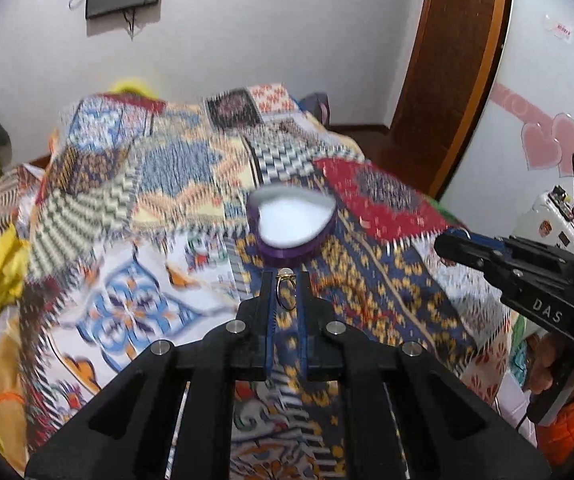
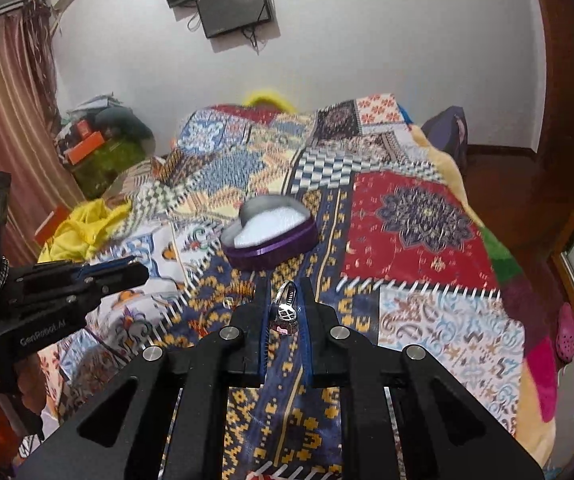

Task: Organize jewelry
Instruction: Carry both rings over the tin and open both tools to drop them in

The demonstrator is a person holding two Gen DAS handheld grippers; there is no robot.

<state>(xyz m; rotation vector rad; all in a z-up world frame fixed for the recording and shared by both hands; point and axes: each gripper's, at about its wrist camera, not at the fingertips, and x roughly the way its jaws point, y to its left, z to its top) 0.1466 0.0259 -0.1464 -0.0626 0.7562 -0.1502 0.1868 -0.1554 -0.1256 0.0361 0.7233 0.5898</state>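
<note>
Thin gold ring (image 1: 287,293) sits pinched in the left tongs (image 1: 286,280); the right tongs (image 2: 285,292) pinch a silver ring with dark stone (image 2: 287,308), both above the patchwork-quilted bed (image 2: 407,240) near the purple heart-shaped box (image 2: 271,236).

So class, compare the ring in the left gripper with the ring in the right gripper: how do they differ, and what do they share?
The gold ring in the left gripper is a thin, plain band with a small pale stone; the silver ring in the right gripper is chunkier, with a broad patterned face. The gold ring's stone points away from the camera; the silver ring's face points towards it. Both are pinched between fingers, above the quilt, short of the heart-shaped box.
</note>
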